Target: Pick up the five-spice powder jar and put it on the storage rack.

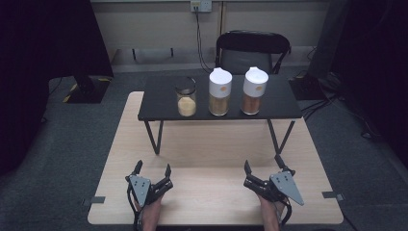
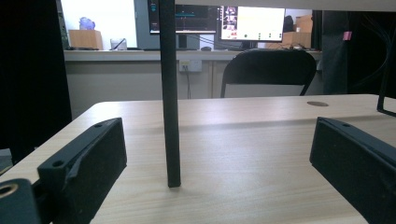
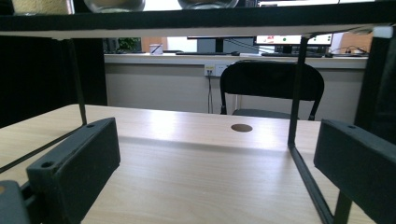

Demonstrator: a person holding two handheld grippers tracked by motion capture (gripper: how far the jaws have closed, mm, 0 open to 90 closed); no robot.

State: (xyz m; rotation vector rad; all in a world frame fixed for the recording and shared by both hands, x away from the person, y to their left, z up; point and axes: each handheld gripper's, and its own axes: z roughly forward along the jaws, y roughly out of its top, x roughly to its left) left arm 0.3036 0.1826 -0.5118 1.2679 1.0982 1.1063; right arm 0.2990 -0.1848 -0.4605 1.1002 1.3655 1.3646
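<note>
On a black raised shelf (image 1: 159, 103) stand three containers in a row: a small glass jar (image 1: 186, 100) with a dark lid and pale grains, a white-capped dispenser (image 1: 220, 91) with yellowish contents, and a second white-capped dispenser (image 1: 254, 90) with brownish contents. My left gripper (image 1: 153, 169) rests open near the front left of the wooden table (image 1: 211, 144). My right gripper (image 1: 262, 164) rests open at the front right. In the left gripper view, a shelf leg (image 2: 169, 93) stands between the spread jaws. The right gripper view looks under the shelf (image 3: 196, 21).
The shelf's thin black legs (image 1: 155, 137) and right frame (image 3: 299, 140) stand on the table ahead of both grippers. A black chair (image 1: 251, 50) sits behind the table. Dark stands flank the table on the grey floor. A round hole cap (image 3: 241, 127) marks the tabletop.
</note>
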